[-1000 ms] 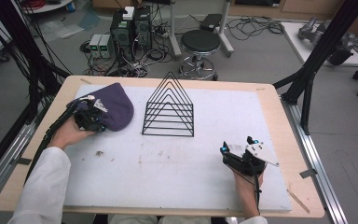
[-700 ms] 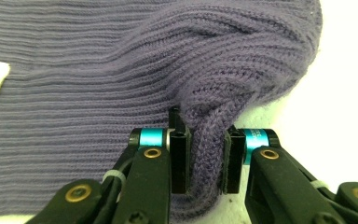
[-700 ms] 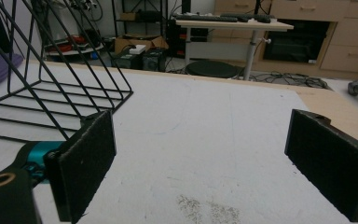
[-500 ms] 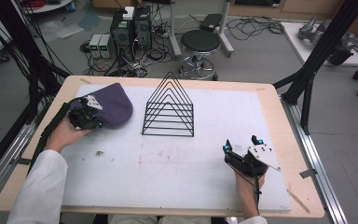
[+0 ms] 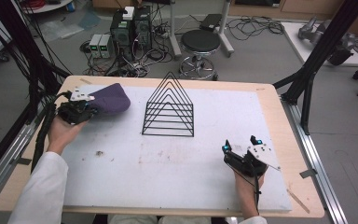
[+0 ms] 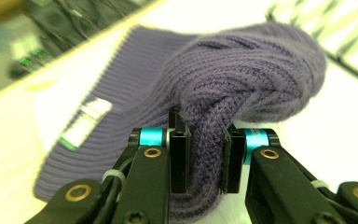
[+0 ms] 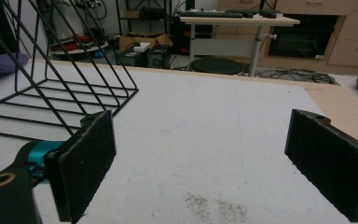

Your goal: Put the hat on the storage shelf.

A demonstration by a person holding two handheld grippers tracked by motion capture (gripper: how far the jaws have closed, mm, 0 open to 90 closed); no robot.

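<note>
Hat [image 5: 112, 98], purple knit, located at table [image 5: 177, 186] far-left corner, bunched fold pinched between left gripper [image 6: 205, 154] pads. Wire rack [image 5: 168, 111] placed mid-table, just right of hat, apart. Right gripper [image 5: 240, 144] held near right edge, jaws spread wide, nothing between.

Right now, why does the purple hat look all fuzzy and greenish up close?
In the left gripper view the hat is blurred at its far edges, sharp only where the left gripper pinches it, and tinted green. In the high view it looks small and soft.
</note>
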